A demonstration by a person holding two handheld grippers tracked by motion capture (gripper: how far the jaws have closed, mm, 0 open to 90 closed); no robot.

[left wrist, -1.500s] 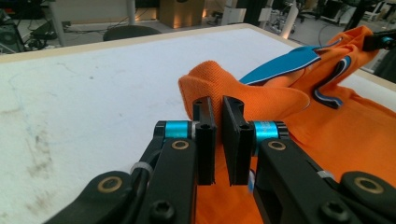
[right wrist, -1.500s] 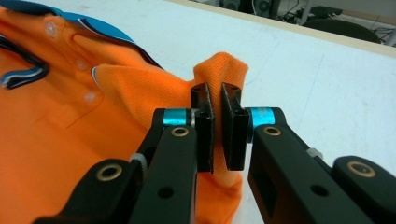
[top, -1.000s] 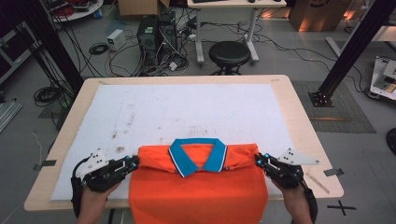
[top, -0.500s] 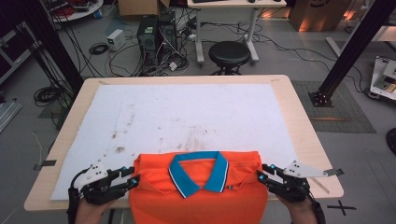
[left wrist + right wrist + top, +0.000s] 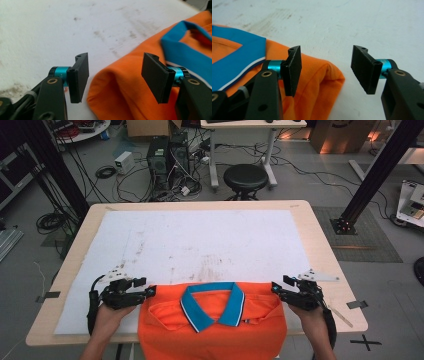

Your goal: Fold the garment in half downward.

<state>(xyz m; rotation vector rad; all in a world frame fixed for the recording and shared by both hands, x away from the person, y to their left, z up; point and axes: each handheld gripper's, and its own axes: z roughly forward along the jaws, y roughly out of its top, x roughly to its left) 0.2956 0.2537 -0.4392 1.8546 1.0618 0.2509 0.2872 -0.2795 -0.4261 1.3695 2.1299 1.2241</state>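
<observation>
Now the orange polo shirt (image 5: 212, 322) w/ blue collar (image 5: 212, 305) lies folded at the 6 o'clock edge of the worktop (image 5: 320, 240), on the stained white sheet (image 5: 200, 240), its lower part hanging over the near edge. Left gripper (image 5: 149, 292) sits just off the shirt's 9 o'clock shoulder fold, right gripper (image 5: 274, 287) just off the 3 o'clock one. Both are released: in the left gripper view the jaws stand apart w/ the orange fold's corner lying between them, pads not pressing it; in the right gripper view same thing, fold tip between the spread jaws, one pad over the cloth, the other over bare sheet. Jaws on both sides have just been opening. Vs. a sec ago: back then each gripper was clenched on a shoulder and the shirt lay further up the sheet toward 12; since then it has come back toward 6, collar closer to the near edge, and both hands sit lower in the high view.
</observation>
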